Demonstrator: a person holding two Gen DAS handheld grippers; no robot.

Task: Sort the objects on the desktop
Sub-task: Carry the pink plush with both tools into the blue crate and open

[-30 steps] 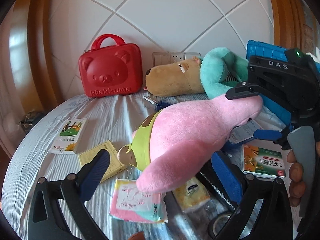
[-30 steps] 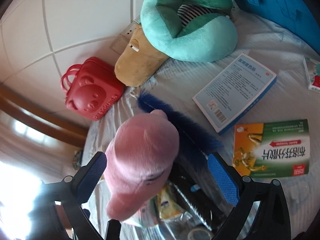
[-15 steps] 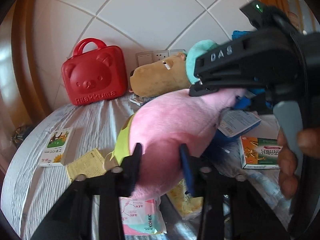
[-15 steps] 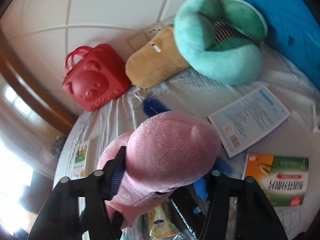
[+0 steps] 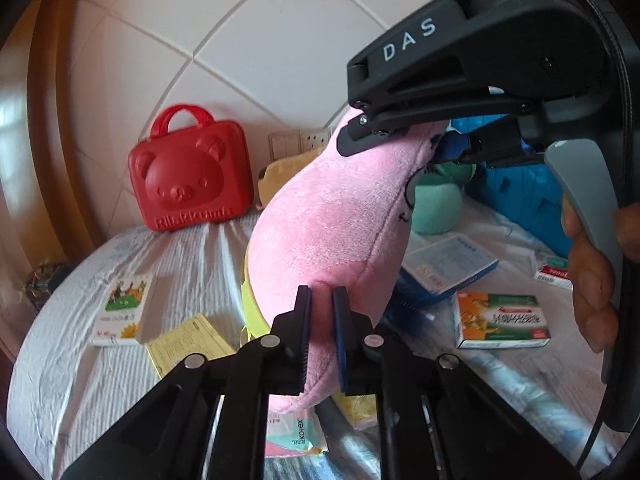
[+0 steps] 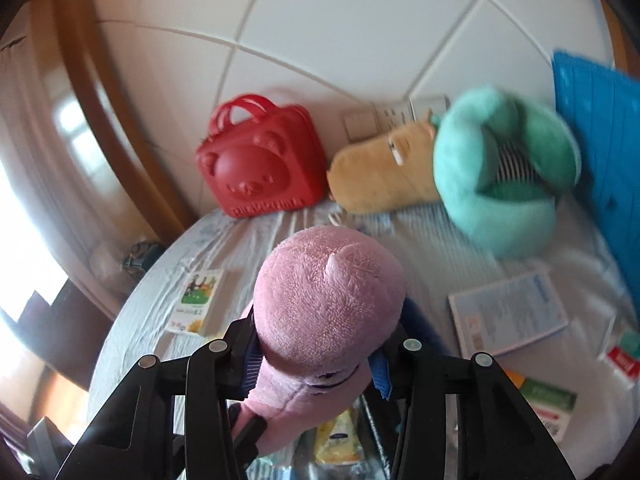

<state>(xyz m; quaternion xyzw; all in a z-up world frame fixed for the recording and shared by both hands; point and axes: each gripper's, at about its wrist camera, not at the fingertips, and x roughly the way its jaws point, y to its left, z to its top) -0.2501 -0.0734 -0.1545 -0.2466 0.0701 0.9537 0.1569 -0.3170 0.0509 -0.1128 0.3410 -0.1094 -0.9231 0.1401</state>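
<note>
A pink plush toy (image 5: 340, 224) with a yellow-green band hangs in the air above the table, held at both ends. My left gripper (image 5: 322, 332) is shut on a fold of its lower body. My right gripper (image 6: 316, 364) is shut on its rounded head (image 6: 328, 300) and shows from the side in the left wrist view (image 5: 400, 128). The toy hides part of the table under it.
A red bear case (image 5: 190, 176), a tan plush (image 6: 380, 176) with a teal neck pillow (image 6: 504, 184) and a blue crate (image 6: 596, 128) stand along the tiled wall. Medicine boxes (image 5: 500, 320), a blue-white box (image 6: 508, 316), leaflets (image 5: 188, 344) and packets (image 5: 296, 432) lie on the grey cloth.
Both grippers went from open to shut on the pink plush and lifted it off the table; its head end has risen toward the right.
</note>
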